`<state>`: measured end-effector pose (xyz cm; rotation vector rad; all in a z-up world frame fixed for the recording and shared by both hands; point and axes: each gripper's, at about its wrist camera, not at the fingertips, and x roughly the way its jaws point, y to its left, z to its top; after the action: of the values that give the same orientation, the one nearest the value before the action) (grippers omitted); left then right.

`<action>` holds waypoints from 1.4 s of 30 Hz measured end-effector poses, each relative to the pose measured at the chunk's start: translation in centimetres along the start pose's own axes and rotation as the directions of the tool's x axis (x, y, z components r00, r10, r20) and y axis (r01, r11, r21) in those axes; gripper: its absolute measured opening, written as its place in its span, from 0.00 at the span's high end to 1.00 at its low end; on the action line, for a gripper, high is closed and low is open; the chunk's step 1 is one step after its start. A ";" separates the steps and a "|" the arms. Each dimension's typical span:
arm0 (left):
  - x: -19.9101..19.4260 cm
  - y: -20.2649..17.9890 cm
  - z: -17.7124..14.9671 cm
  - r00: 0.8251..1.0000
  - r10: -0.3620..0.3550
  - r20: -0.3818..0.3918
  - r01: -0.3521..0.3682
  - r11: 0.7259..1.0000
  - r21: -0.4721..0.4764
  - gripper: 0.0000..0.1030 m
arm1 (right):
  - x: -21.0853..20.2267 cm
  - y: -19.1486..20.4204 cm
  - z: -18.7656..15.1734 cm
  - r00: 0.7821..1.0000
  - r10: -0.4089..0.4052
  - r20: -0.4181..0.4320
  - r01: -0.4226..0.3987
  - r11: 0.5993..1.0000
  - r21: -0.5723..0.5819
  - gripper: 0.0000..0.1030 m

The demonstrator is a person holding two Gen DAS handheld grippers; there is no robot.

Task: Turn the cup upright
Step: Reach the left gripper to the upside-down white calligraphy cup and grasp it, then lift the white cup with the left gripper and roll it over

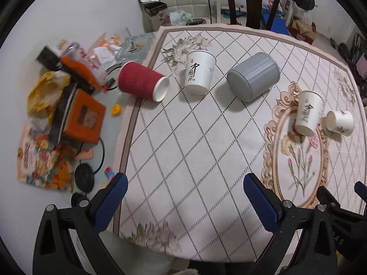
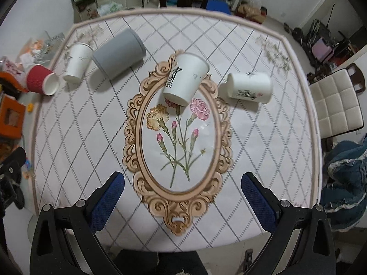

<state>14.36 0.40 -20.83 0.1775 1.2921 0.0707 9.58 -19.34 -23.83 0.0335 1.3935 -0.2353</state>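
Observation:
Several cups are on the patterned tablecloth. A red ribbed cup lies on its side at the left edge. A white paper cup stands upright beside it. A grey cup lies on its side. Another white cup stands upright at the centre. A third white cup lies on its side at the right. My left gripper and right gripper are open, empty, above the near table edge.
Clutter sits on the glass table left of the cloth: an orange box, snack bags, cables. A dark wooden chair stands at the far edge. A white padded chair and blue clothing are at the right.

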 end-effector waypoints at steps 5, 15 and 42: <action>3.1 0.1 4.4 0.999 -0.044 -0.012 0.045 0.998 0.035 0.01 | 3.4 0.9 3.2 0.998 -0.010 -0.061 0.011 1.000 0.017 0.00; 9.0 1.4 13.2 0.994 -0.097 -0.052 0.100 0.994 0.055 0.10 | 7.5 3.0 8.9 0.993 0.018 -0.117 -0.013 0.999 0.042 0.10; 17.7 0.2 18.5 0.972 -0.159 -0.173 0.185 0.971 0.150 0.46 | 9.2 4.2 12.2 0.988 -0.046 -0.146 0.061 0.993 0.102 0.10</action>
<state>37.02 1.60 -32.75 0.2040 1.4699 -0.1752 23.65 -18.57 -31.05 0.1028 1.5253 -0.3572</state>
